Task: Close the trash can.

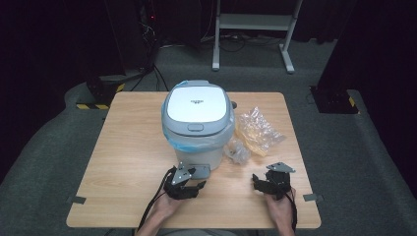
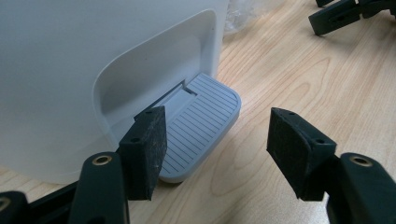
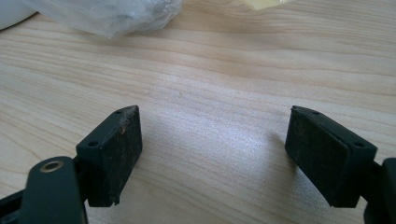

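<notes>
From above, a white pedal bin (image 1: pixel 198 125) stands mid-table (image 1: pixel 128 162), crumpled plastic bags (image 1: pixel 255 130) just to its right. The left tongs (image 2: pixel 217 140), spread and empty, hover by the bin's ribbed pedal (image 2: pixel 201 126); an off-centre press could slide or tip the bin. The right tongs (image 3: pixel 212 154), spread wide over bare wood, offer no bracing.

White bin (image 1: pixel 197 123), grey ribbed pedal (image 2: pixel 198 126), light wood-grain table (image 1: pixel 133 152).
</notes>
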`<state>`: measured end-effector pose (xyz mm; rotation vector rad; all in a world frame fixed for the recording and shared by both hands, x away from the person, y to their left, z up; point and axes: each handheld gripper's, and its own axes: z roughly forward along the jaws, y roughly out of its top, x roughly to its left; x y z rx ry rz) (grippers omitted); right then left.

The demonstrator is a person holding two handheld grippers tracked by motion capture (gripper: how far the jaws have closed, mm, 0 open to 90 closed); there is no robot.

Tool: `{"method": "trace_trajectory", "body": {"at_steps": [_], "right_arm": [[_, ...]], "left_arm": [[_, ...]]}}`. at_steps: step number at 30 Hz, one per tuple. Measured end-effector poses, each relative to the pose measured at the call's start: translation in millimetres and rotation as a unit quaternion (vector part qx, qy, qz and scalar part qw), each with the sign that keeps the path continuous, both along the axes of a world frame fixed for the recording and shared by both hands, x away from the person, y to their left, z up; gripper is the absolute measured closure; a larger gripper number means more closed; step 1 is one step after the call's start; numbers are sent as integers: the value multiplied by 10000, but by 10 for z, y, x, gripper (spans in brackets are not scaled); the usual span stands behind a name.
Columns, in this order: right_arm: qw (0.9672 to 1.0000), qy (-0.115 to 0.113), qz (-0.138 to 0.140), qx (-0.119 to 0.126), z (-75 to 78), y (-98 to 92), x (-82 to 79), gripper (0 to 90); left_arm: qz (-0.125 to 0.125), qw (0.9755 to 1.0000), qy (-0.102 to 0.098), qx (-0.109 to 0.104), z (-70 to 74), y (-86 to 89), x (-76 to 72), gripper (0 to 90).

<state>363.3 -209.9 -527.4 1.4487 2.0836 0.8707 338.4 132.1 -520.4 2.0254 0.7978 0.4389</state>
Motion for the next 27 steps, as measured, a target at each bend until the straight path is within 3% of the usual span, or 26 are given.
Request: {"method": "trace_trajectory", "body": {"at_steps": [11, 27], "right_arm": [[10000, 0, 0, 0, 0, 0, 0, 185], [10000, 0, 0, 0, 0, 1, 0, 186]], "left_arm": [[-25, 10000, 27, -1, -9, 9, 9, 391], [-78, 9998, 118, 155, -21, 5, 36, 403]]}}
